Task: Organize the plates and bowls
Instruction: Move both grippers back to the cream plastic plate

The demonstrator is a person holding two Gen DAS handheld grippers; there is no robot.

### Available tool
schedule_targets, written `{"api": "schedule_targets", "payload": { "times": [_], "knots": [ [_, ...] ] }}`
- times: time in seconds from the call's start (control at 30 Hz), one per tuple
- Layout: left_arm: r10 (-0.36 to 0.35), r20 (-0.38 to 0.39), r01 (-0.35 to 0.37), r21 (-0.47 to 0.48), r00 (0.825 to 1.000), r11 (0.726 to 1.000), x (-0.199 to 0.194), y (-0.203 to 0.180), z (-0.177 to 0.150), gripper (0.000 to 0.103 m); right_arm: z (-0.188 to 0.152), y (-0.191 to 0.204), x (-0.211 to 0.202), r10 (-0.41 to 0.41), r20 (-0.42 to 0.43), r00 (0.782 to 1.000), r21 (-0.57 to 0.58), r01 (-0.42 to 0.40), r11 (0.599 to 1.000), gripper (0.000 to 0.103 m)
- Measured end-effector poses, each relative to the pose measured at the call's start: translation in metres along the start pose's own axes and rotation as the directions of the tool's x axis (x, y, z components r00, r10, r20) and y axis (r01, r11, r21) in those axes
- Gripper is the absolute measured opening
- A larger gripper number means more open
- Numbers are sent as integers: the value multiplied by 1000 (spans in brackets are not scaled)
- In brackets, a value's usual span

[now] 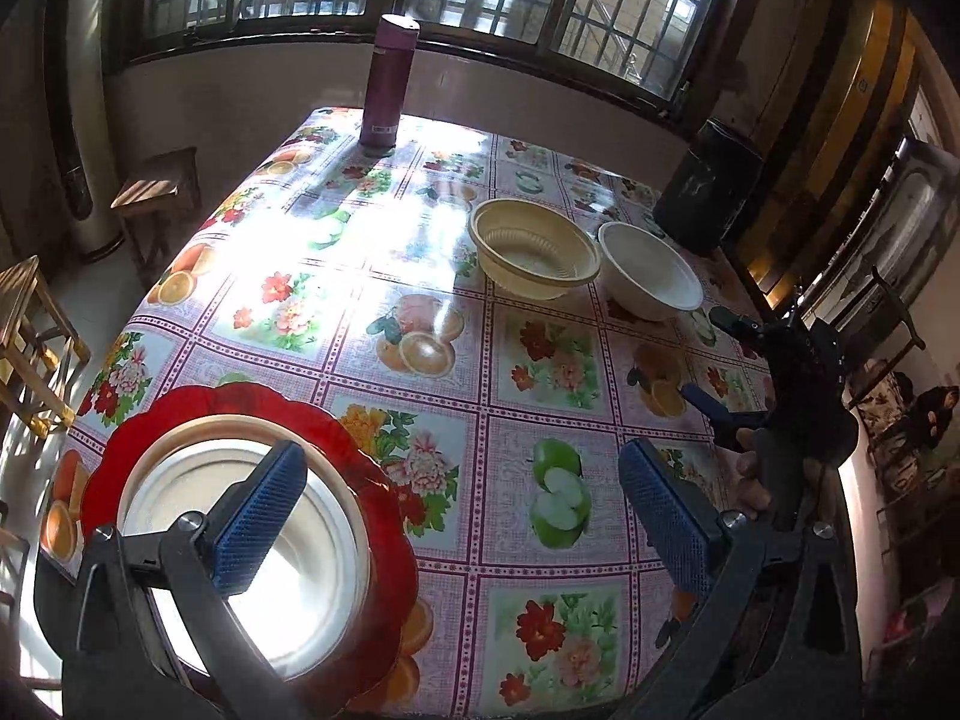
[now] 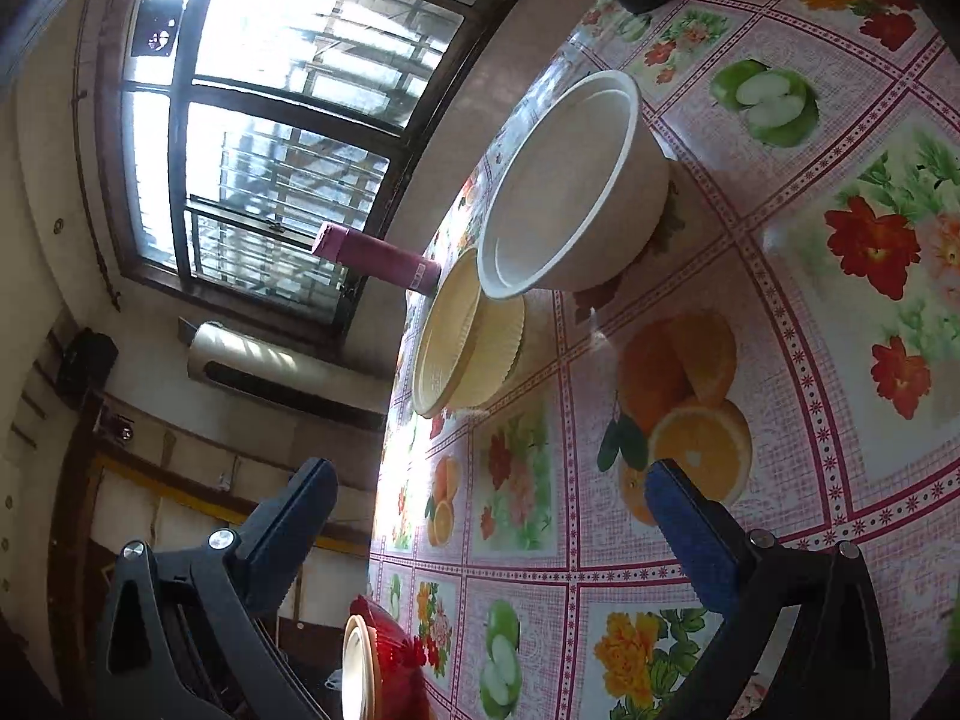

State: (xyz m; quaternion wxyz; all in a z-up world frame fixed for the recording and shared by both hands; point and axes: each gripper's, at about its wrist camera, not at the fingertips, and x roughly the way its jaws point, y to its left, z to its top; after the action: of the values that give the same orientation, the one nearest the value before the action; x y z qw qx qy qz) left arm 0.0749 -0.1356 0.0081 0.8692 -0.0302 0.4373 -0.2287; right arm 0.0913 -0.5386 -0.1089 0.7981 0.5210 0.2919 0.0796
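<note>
Two bowls stand on the fruit-and-flower tablecloth (image 1: 420, 276): a ribbed yellow bowl (image 1: 534, 249) and, just beside it on the side away from the maroon flask (image 1: 387, 87), a white bowl (image 1: 651, 270); whether their rims touch cannot be told. Two plates are stacked at the table corner nearest the left wrist camera, well apart from the yellow bowl: a cream plate (image 1: 252, 480) lying in a scalloped red plate (image 1: 240, 399). The left gripper (image 1: 462, 516) hangs over this corner with its jaws spread wide, holding nothing, one blue pad over the cream plate. The right gripper (image 2: 486, 519), rolled sideways, is likewise wide open and empty, aimed at both bowls. One flask stands at the far table edge.
</note>
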Motion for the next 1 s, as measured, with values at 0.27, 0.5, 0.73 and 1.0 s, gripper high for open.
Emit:
{"api": "schedule_targets", "payload": {
  "times": [0.27, 0.5, 0.73, 1.0],
  "knots": [
    [-27, -112, 29, 20, 993, 999, 43, -37, 45, 103, 65, -33, -7, 21, 158, 987, 39, -27, 999, 102],
    [23, -61, -22, 11, 998, 1000, 63, -49, 111, 103, 93, -37, -7, 138, 216, 967, 26, -147, 989, 102],
    [-18, -100, 17, -12, 995, 1000, 100, -64, 137, 103, 94, -16, 4, 126, 158, 979, -21, -124, 992, 102],
    [7, -75, -6, 14, 997, 1000, 122, -75, 150, 103, 92, -22, -4, 112, 172, 979, 21, -117, 993, 102]
  ]
}}
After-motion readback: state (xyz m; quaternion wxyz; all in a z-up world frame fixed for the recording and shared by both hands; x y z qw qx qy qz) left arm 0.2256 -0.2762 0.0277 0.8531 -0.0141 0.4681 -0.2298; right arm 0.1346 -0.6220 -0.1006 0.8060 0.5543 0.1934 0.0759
